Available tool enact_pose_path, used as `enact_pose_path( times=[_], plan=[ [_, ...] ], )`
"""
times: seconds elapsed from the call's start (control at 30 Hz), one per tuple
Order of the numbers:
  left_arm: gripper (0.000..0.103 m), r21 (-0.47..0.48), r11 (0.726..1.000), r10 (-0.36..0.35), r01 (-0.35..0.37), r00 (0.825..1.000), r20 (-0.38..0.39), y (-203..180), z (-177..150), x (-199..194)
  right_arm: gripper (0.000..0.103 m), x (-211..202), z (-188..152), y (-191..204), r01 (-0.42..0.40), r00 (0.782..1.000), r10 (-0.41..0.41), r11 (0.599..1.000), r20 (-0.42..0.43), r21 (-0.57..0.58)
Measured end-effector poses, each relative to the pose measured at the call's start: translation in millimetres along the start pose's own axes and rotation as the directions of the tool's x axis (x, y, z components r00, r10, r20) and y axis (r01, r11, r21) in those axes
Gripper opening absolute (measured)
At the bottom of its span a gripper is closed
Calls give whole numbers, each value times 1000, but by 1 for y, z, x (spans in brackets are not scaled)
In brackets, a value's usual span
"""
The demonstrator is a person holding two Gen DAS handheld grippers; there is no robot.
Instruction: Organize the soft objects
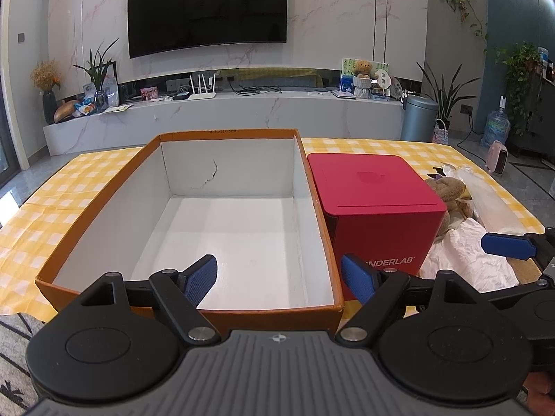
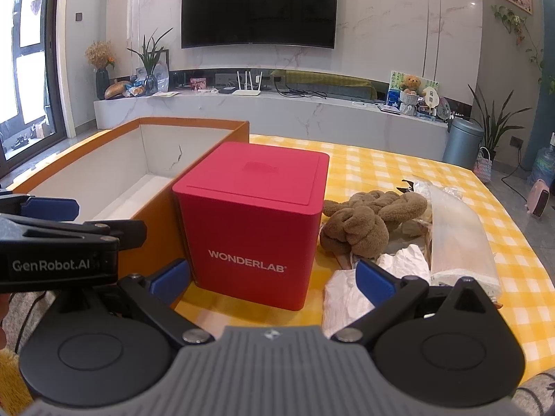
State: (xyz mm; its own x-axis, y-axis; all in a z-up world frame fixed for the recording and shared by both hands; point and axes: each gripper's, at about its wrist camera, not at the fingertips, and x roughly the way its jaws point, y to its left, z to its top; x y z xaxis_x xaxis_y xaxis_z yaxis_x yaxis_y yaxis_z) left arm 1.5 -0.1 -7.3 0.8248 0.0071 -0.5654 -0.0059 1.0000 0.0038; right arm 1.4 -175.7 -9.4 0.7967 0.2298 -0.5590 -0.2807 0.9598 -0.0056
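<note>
Knotted brown plush toy (image 2: 373,220) lying on the yellow checked tablecloth (image 2: 381,159), just right of the red box (image 2: 253,222) and touching or nearly touching its side. Probably light, squashy and grippy, safe to pinch hard; best taken across one of the thick rolled loops near the middle, where the pile gives the pads something to bite. Crumpled white paper (image 2: 364,284) spread in front of it, likely to crush and slip under a shallow pinch, so better gathered at a bunched fold. Clear plastic bag (image 2: 458,239) along the right side of the heap, slick and floppy, apt to slide out unless caught by a doubled edge.

Left of the red box, a large orange cardboard box (image 1: 93,187) with a white inside, nothing in it, most likely the place for the soft things.

Right gripper (image 2: 274,277) spread wide, holding nothing, low at the near table edge, aimed between red box and paper. Left gripper (image 1: 279,279) likewise wide apart and unladen, hanging over the near rim of the orange box. No sorting begun yet, by the look of it.
</note>
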Motion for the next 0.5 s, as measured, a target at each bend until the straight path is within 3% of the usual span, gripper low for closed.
enact_pose_path(
  times=[0.5],
  plan=[
    [95, 5, 1000, 5, -5, 1000, -3, 1, -1, -1, 100, 1, -1, 0, 5, 1000, -5, 1000, -6, -6]
  ],
)
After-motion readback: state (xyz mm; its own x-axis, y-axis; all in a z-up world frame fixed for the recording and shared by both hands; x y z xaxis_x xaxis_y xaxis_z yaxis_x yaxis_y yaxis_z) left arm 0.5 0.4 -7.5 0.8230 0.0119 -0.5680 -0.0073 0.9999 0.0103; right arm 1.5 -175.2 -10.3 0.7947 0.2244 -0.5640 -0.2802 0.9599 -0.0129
